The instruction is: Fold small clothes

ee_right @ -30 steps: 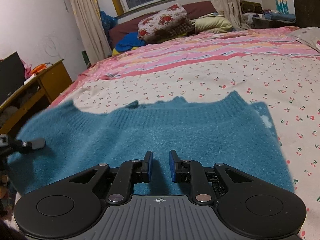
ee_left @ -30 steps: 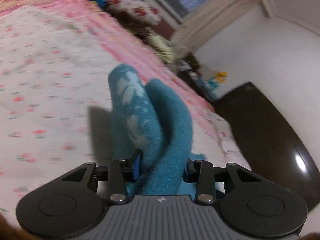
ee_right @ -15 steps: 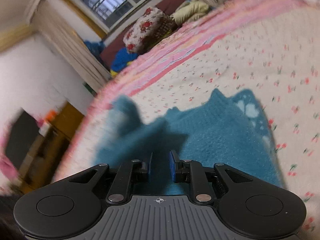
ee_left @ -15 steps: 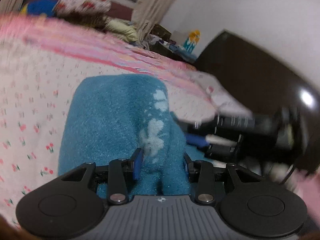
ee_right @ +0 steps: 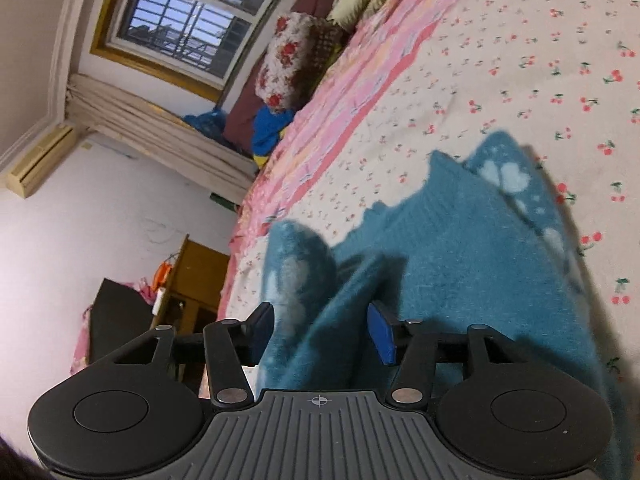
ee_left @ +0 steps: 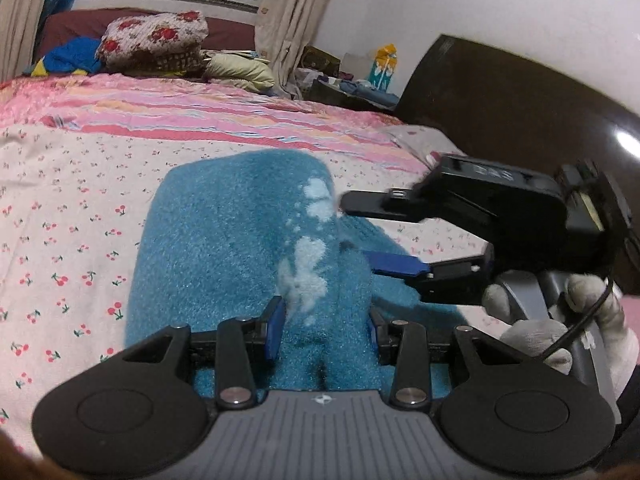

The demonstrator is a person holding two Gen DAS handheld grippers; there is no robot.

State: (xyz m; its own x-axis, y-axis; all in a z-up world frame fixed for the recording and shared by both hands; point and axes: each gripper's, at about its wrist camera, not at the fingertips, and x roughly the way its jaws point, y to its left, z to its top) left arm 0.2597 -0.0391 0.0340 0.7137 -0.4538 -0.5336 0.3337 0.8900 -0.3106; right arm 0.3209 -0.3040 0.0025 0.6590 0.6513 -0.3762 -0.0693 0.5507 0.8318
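A teal fleece garment [ee_left: 224,248] lies partly folded on a cherry-print bedsheet [ee_left: 60,220], one bunched fold clamped between the left gripper's [ee_left: 322,330] blue pads. The right gripper [ee_right: 320,330], jaws opening, straddles another fold without pressing it, just right of the left.

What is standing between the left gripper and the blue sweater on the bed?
Nothing visible. The left gripper already has a fold of the blue sweater pinched between its fingers; no other object lies between them.
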